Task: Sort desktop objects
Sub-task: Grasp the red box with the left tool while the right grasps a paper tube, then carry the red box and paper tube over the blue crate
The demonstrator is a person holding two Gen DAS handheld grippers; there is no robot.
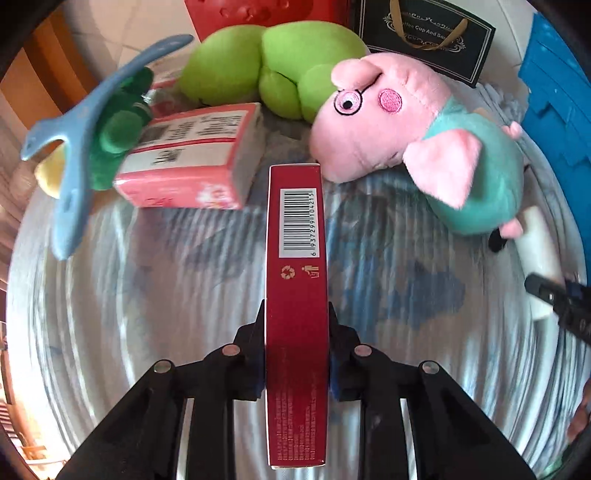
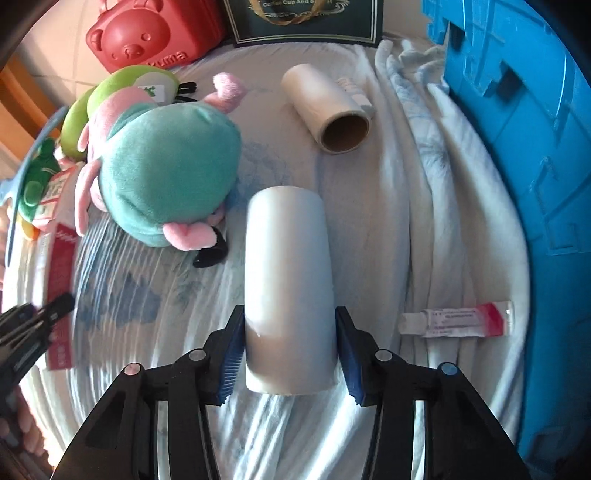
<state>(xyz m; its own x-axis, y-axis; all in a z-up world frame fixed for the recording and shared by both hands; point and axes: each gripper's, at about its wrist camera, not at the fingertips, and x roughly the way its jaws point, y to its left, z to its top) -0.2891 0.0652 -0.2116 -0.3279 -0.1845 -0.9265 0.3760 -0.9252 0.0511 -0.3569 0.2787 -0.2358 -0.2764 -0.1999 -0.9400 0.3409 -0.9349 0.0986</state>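
Note:
My left gripper (image 1: 295, 314) is shut on a narrow dark red box (image 1: 297, 258) with a barcode, its pads pressing both long sides. The box stands out forward over the white and blue cloth (image 1: 147, 295). My right gripper (image 2: 290, 314) is shut on a white roll (image 2: 288, 266), gripped at its near end. A second white roll (image 2: 328, 107) with a cardboard core lies farther back. A pink pig plush in a teal dress (image 1: 388, 122) lies between the two grippers. In the right wrist view the left gripper (image 2: 37, 317) shows at the left edge with the red box (image 2: 61, 280).
A green plush (image 1: 266, 62), a pink tissue pack (image 1: 195, 158), a green frog toy (image 1: 118, 125) and a blue plastic hanger (image 1: 74, 147) crowd the far left. A blue crate (image 2: 517, 147) walls the right. A dark gift bag (image 2: 303, 18) and red bear case (image 2: 147, 37) stand behind. A small tube (image 2: 458, 323) lies by the crate.

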